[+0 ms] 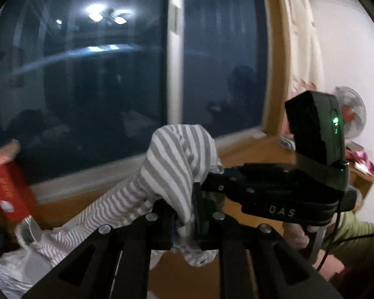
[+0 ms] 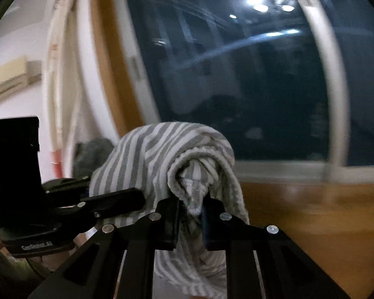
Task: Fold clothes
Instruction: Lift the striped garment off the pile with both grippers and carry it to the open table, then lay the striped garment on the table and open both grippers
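My left claw pinches a bunch of the striped cloth; my right claw pinches another fold of it, just beside, before the dark window.

Cloth is hanging between left gripper and right gripper, draping over both; window behind, fan apparently far right.
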Demonstrator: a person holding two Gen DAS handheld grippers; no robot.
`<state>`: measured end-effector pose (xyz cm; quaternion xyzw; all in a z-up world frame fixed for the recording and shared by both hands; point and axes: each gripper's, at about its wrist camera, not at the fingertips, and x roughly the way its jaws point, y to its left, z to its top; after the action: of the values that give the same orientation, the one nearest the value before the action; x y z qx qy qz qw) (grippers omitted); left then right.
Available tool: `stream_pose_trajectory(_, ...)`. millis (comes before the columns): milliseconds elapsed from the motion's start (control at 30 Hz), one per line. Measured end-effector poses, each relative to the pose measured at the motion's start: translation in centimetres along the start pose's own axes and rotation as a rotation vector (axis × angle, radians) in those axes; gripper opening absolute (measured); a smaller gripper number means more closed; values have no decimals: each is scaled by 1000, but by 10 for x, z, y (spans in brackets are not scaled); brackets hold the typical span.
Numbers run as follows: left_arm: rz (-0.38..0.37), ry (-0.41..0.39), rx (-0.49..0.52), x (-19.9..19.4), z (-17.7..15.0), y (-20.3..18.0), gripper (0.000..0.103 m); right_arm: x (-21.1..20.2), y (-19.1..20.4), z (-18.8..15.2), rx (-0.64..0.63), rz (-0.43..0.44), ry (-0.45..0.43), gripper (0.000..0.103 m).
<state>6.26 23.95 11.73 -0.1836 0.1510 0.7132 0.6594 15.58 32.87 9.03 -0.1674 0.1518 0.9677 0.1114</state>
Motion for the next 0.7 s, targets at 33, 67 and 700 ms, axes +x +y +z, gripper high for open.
stream_pose_trajectory(33,-18,36,0,14,-4,-10,12,-8,-11,-8,2,-46,21,14)
stream_pose_trajectory(67,-36,73,-1,29,-9,-21,15,-13,-23,-16,8,-91,47,14)
stream_pose_trajectory(700,150,526,-248,148,-122,-35,67,-72,-193,-147,126,-584,493,52)
